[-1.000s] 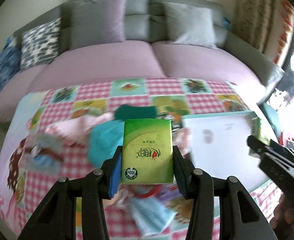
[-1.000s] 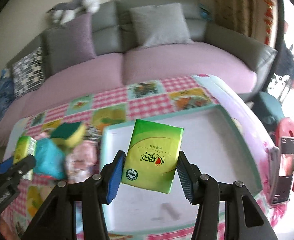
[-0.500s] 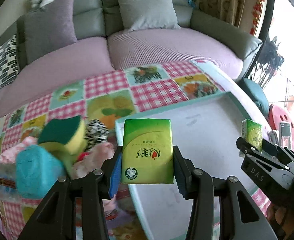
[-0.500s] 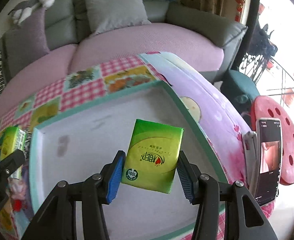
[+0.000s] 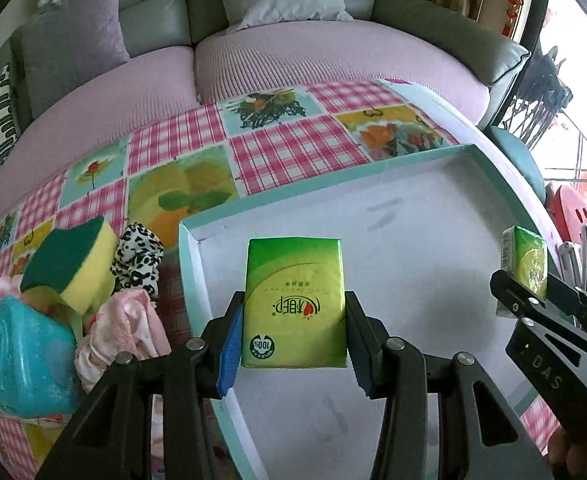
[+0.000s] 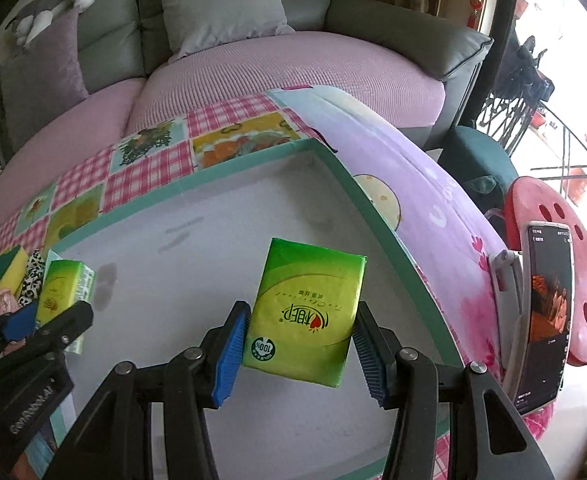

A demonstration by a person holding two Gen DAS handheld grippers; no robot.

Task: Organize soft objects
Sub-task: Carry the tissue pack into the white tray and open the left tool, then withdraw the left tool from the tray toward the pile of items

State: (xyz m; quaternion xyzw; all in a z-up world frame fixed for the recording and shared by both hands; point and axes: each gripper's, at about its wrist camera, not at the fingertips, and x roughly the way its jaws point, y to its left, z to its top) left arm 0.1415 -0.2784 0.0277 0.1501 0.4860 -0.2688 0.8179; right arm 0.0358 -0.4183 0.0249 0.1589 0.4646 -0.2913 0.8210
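- left gripper (image 5: 294, 334) clamped on a green tissue pack (image 5: 294, 300), held upright over the near-left part of the white tray (image 5: 413, 248).
- right gripper (image 6: 299, 350) clamped on a second green tissue pack (image 6: 307, 312) — tilted slightly, over the tray's right half.
- left of the tray on the checked cloth (image 5: 293, 152): blue sponge (image 5: 25, 356), pink cloth (image 5: 121, 332), yellow-green sponge (image 5: 73, 268), leopard-print item (image 5: 137, 260) — bunched together.
- beyond: sofa (image 5: 313, 52).
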